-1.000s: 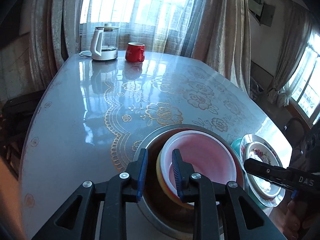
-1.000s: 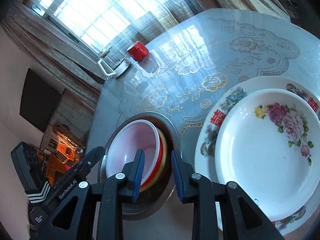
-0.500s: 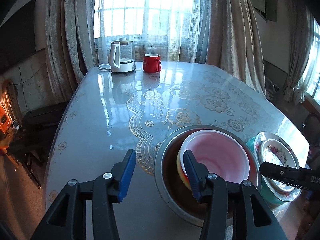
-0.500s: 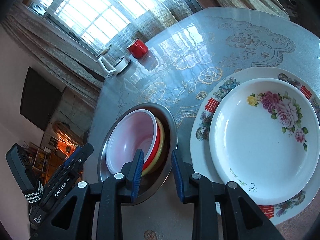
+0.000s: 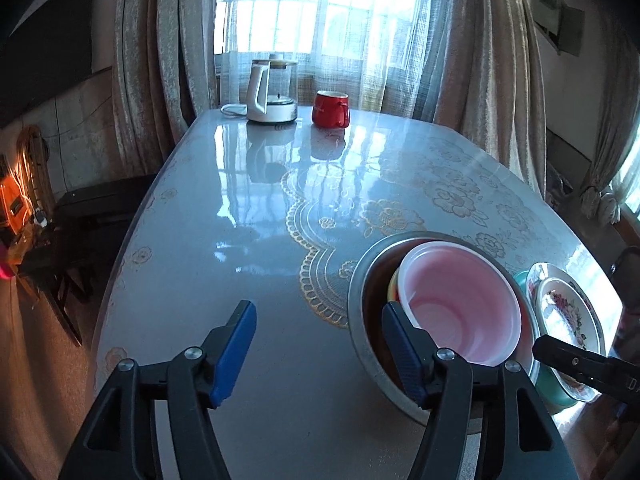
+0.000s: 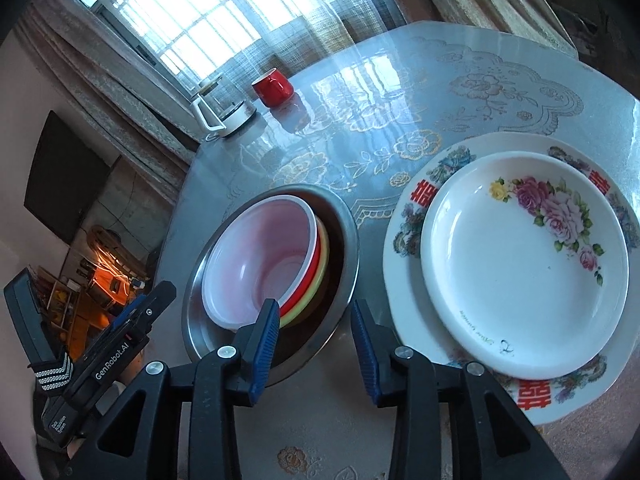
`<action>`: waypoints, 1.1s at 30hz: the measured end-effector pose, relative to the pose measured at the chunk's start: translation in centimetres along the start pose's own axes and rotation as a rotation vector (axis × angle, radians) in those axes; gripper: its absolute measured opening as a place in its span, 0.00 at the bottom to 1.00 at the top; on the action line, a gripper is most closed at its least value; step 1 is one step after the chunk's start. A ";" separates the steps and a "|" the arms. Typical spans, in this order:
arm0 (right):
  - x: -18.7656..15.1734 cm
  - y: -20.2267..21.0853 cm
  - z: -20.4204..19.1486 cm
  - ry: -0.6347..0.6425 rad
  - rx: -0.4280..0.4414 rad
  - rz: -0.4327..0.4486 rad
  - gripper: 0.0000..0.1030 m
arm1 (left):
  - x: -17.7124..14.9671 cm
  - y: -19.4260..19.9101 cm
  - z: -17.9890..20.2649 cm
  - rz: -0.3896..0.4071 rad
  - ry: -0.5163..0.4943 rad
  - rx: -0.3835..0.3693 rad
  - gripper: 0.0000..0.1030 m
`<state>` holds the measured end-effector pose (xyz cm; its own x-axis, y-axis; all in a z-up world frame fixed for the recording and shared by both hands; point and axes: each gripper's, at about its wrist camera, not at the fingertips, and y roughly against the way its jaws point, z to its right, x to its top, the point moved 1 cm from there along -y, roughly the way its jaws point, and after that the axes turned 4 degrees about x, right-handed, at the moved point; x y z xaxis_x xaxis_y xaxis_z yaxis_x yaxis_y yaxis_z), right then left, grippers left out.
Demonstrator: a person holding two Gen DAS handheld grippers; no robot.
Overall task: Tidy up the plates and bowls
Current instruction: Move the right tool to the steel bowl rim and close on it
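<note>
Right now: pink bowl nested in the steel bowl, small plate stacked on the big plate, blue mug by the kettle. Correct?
One error: the mug is red, not blue, as the left wrist view shows. It does stand by the kettle. The bowls and plates are as you said.

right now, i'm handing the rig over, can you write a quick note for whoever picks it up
Left gripper: jaws have just been opening, nothing between them, beside the steel bowl.
Right gripper: jaws have just been opening, empty, over the steel bowl's near rim.
Bowls: pink bowl nested on red and yellow ones, leaning inside the steel bowl.
Plates: small floral plate on the big plate, beside the bowls.
Done: both stacks look built.
Left: possibly straighten the leaning bowls.
</note>
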<state>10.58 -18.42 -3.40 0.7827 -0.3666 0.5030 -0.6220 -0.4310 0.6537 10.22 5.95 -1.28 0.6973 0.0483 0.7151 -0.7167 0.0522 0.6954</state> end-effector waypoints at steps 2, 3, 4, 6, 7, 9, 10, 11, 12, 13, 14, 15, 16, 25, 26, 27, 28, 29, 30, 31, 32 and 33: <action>-0.1 -0.2 -0.2 -0.008 -0.014 -0.013 0.39 | -0.3 -0.2 -0.4 -0.017 0.019 -0.010 0.65; -0.3 -0.4 -0.3 -0.020 -0.027 -0.035 0.39 | -0.4 -0.4 -0.5 -0.028 0.028 -0.016 0.65; -0.3 -0.7 -0.4 -0.038 -0.022 -0.055 0.39 | -0.4 -0.5 -0.7 -0.037 0.036 -0.024 0.65; -0.5 -1.2 -0.4 -0.067 0.021 -0.077 0.39 | -0.7 -0.7 -0.8 -0.052 0.050 -0.042 0.65; -0.6 -1.4 -0.4 -0.069 0.021 -0.083 0.39 | -0.8 -0.8 -0.8 -0.060 0.051 -0.049 0.65; -0.8 -1.9 -0.3 -0.066 -0.020 -0.099 0.39 | -1.0 -1.0 -0.6 -0.073 0.043 -0.062 0.65; -0.8 -2.2 -0.2 -0.063 -0.023 -0.103 0.39 | -1.0 -1.1 -0.5 -0.075 0.038 -0.064 0.64; -0.8 -2.4 -0.2 -0.061 -0.031 -0.113 0.39 | -1.0 -1.1 -0.4 -0.076 0.032 -0.065 0.64; -0.9 -2.6 0.0 -0.065 -0.032 -0.118 0.39 | -1.0 -1.2 -0.3 -0.078 0.025 -0.067 0.63; -0.8 -2.7 0.0 -0.065 -0.027 -0.119 0.39 | -1.0 -1.3 -0.2 -0.084 0.020 -0.070 0.63; -0.8 -2.9 0.0 -0.059 -0.030 -0.124 0.39 | -1.0 -1.5 -0.2 -0.089 0.016 -0.073 0.63; -0.9 -3.1 0.0 -0.058 -0.040 -0.129 0.39 | -0.9 -1.6 -0.1 -0.096 0.011 -0.077 0.60; -0.8 -3.2 0.1 -0.062 -0.037 -0.129 0.39 | -0.9 -1.8 0.1 -0.105 0.004 -0.081 0.58; -0.4 -4.4 -0.1 -0.063 -0.061 -0.160 0.37 | -0.6 -2.3 1.1 -0.150 -0.070 -0.127 0.40; -0.3 -4.5 -0.1 -0.064 -0.062 -0.166 0.37 | -0.5 -2.3 1.1 -0.157 -0.080 -0.127 0.39; -0.3 -4.5 0.0 -0.067 -0.064 -0.170 0.37 | -0.4 -2.4 1.2 -0.166 -0.089 -0.132 0.37; -0.2 -4.6 0.0 -0.069 -0.063 -0.173 0.36 | -0.3 -2.4 1.3 -0.177 -0.097 -0.142 0.36; -0.2 -4.8 -0.1 -0.068 -0.063 -0.176 0.36 | -0.2 -2.6 1.4 -0.194 -0.108 -0.151 0.36; -0.1 -4.9 -0.1 -0.069 -0.065 -0.180 0.35 | -0.2 -2.7 1.5 -0.207 -0.117 -0.159 0.36; 0.0 -5.0 -0.1 -0.073 -0.065 -0.184 0.35 | -0.2 -2.8 1.7 -0.218 -0.127 -0.169 0.36; 0.0 -5.2 -0.1 -0.079 -0.063 -0.188 0.34 | -0.3 -2.9 1.9 -0.228 -0.137 -0.180 0.35; 0.1 -5.3 -0.1 -0.081 -0.059 -0.190 0.32 | -0.3 -3.0 2.1 -0.233 -0.147 -0.186 0.35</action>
<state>13.93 -16.10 -6.80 0.8798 -0.3492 0.3225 -0.4594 -0.4504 0.7655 12.10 3.69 -3.42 0.8247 -0.1306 0.5503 -0.5155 0.2267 0.8263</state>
